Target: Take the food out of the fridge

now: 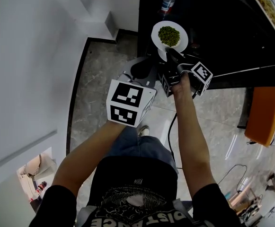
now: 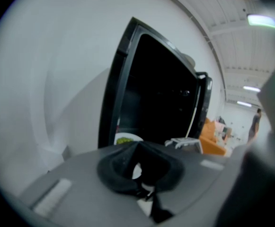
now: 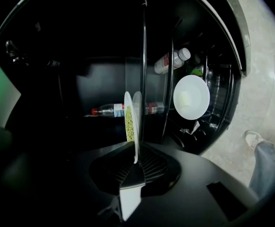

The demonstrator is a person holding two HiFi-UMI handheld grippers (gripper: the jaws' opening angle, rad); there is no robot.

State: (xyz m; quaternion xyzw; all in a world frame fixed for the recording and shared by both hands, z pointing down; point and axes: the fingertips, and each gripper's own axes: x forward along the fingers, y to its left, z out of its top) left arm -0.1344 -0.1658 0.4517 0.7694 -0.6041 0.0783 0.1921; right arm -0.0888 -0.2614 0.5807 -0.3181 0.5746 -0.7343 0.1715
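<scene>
The right gripper (image 3: 136,162), a black two-jaw tool carrying a cube of black and white square markers, is clamped on the near rim of a round white plate of green peas (image 3: 130,122). Seen from the head view, the right gripper (image 1: 169,55) reaches forward and the plate of green peas (image 1: 169,36) sits face up at the mouth of the fridge, just past the jaw tips. I cannot tell whether it rests on a shelf or is lifted clear.

The left gripper (image 2: 139,174), the same kind of tool in grey, has its jaws drawn together with nothing between them. In the head view the left gripper (image 1: 142,70) hangs just beside the right one, nearer the person and outside the fridge.

The tall black fridge (image 2: 128,79) stands open against a white wall (image 1: 28,56), its inside dark. Behind the gripped plate a clear plastic bottle with a red cap (image 3: 106,110) lies on its side, and a second clear bottle with a white cap (image 3: 172,60) lies near a plain round white dish (image 3: 191,97). Another white plate of yellowish food (image 1: 267,4) shows at the top right of the head view. The floor (image 1: 109,93) is grey marbled tile, and an orange chair (image 1: 262,115) stands to the right, well apart from the fridge.
</scene>
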